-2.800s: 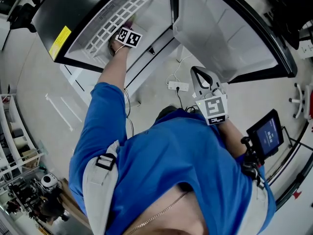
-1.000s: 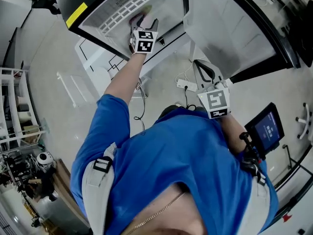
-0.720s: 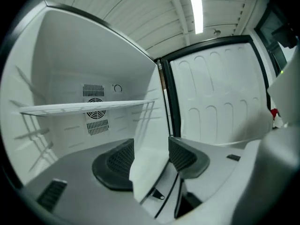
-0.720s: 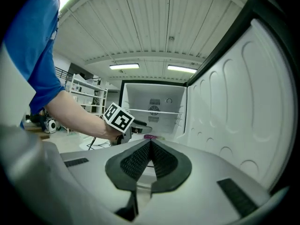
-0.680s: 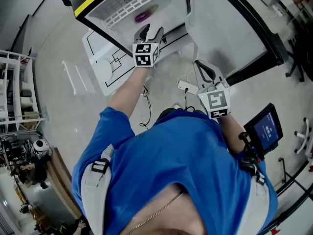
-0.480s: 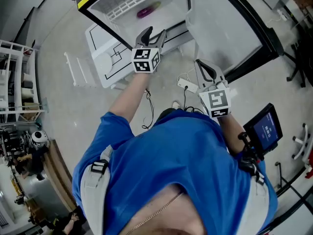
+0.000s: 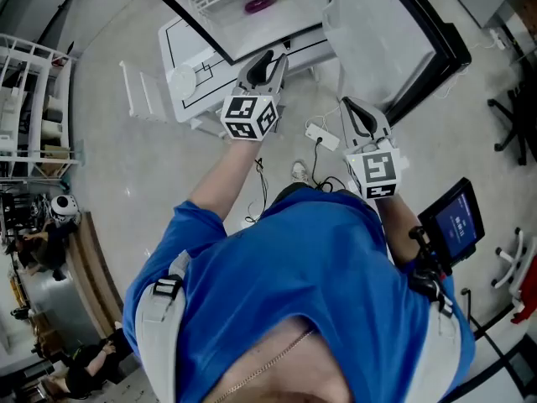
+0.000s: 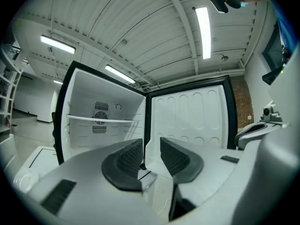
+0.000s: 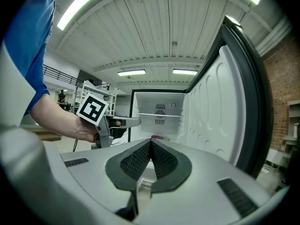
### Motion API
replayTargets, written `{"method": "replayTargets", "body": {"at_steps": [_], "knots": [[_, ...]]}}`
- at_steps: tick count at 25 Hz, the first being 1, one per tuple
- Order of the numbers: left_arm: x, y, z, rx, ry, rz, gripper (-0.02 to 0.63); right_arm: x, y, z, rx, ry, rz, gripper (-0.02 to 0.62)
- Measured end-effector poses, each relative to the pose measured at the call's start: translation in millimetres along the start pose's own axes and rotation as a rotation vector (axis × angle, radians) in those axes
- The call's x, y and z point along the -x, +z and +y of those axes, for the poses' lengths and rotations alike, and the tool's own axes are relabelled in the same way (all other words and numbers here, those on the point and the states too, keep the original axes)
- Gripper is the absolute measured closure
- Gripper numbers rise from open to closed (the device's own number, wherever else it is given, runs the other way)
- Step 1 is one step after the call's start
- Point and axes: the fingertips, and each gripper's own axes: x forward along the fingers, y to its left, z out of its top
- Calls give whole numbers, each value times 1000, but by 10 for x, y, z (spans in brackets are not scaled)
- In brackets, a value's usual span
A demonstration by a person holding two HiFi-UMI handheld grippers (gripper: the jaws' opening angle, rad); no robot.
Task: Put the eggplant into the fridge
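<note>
Left tongs (image 8: 151,153): jaws closing, nothing between them.
Right tongs (image 9: 150,149): clenched, empty.
Eggplant (image 7: 258,5): lies inside the fridge (image 7: 252,30), far from both tongs.
Door (image 7: 377,32): open, at right.
Status: placing looks done; only shutting the door may be left.

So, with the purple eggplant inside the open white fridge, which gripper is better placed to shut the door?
Probably right: the right gripper, jaws shut, hangs beside the open black-edged fridge door; the left gripper, empty with jaws closing, sits before the compartment holding the purple eggplant.
</note>
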Motion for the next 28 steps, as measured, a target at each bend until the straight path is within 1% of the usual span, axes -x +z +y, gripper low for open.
{"method": "replayTargets", "body": {"at_steps": [5, 10, 13, 17, 23, 28], "knots": [[311, 47, -229, 41, 16, -28, 531, 177, -23, 4, -2, 20, -4, 594], [598, 35, -501, 67, 30, -36, 593, 366, -44, -26, 0, 37, 6, 594], [727, -28, -663, 85, 32, -26, 597, 466, -102, -80, -5, 40, 16, 594], [844, -87, -820, 115, 31, -25, 598, 546, -131, -172, -10, 32, -5, 594], [919, -112, -1027, 150, -8, -23, 598, 661, -161, -294, -13, -10, 1, 594], [929, -93, -1036, 166, -38, -24, 598, 677, -138, -370, -19, -56, 14, 594]]}}
